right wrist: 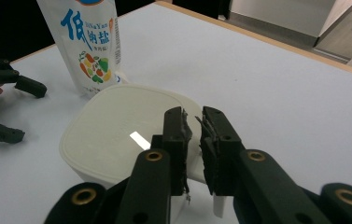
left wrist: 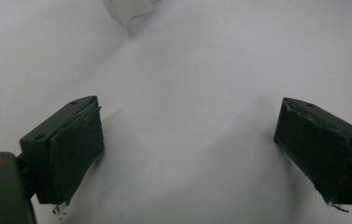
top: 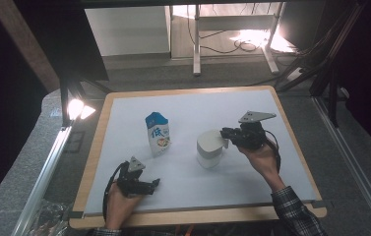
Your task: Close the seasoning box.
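White plastic marks the thing in hand: a squat, rounded-square white plastic container [top: 209, 148] with a flat lid, standing just right of the middle of the high view on the pale sheet that covers the table. In the right gripper view it lies in the lower left centre [right wrist: 122, 135], its lid catching a small bright glint. A thin white tab or handle juts from its side toward the right gripper [top: 226, 135], and in the right gripper view that tab runs down between the two black jaws [right wrist: 193, 140]. The jaws stand close together with a narrow slit between them; the pads look slightly off the tab on both sides, so the hold reads as loosened rather than pressed tight. The person's right hand [top: 264, 160] carries this tool from the lower right of the high view, a plaid sleeve behind it.

Left of the container, near but apart, a white and blue printed pouch with pictures of vegetables [top: 158, 133] stands upright; it sits at the upper left of the right gripper view [right wrist: 87, 44].

Further out, at the lower left of the high view, the left gripper [top: 152, 185] rests low over the sheet in the person's left hand [top: 120, 201], well apart from both things. In the left gripper view its jaws are spread wide with bare white surface between them [left wrist: 187, 144].

The wooden-edged table [top: 94, 147] frames the sheet
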Demonstrator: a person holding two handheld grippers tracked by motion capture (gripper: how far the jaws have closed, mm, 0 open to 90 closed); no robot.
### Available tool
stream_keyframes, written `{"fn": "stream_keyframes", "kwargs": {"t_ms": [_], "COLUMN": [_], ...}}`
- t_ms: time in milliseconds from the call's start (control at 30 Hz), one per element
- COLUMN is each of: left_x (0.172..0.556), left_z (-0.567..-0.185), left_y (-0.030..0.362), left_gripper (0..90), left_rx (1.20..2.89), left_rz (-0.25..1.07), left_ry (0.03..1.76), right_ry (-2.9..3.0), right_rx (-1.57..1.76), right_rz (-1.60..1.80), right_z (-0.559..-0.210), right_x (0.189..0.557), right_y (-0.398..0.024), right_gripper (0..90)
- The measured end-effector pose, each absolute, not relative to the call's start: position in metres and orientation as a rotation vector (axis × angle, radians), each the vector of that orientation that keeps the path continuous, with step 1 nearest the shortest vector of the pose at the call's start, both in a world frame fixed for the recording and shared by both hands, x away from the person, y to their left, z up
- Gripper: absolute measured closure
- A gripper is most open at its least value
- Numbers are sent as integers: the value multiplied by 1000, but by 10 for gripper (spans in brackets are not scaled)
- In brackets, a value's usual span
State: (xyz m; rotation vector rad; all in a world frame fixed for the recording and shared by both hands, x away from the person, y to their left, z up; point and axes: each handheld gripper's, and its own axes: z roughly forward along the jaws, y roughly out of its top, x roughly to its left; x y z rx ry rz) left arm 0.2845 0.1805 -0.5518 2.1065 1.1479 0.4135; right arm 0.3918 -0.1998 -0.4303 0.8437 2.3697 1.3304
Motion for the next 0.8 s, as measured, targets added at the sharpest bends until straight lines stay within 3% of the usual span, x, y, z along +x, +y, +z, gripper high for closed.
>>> {"fn": "stream_keyframes", "kwargs": {"t_ms": [533,800], "left_x": [284,284], "left_z": [-552,-552], "left_y": [180,180], "left_gripper": [79,79], "left_rx": [2104,2100], "left_rz": [415,414], "left_ry": [1148,1151], "right_ry": [2328,2329], "right_rx": [879,869], "right_rz": [1275,1211], "right_z": [-431,-432], "right_x": [379,372], "right_y": [-227,-233], "right_gripper": [614,476]}}
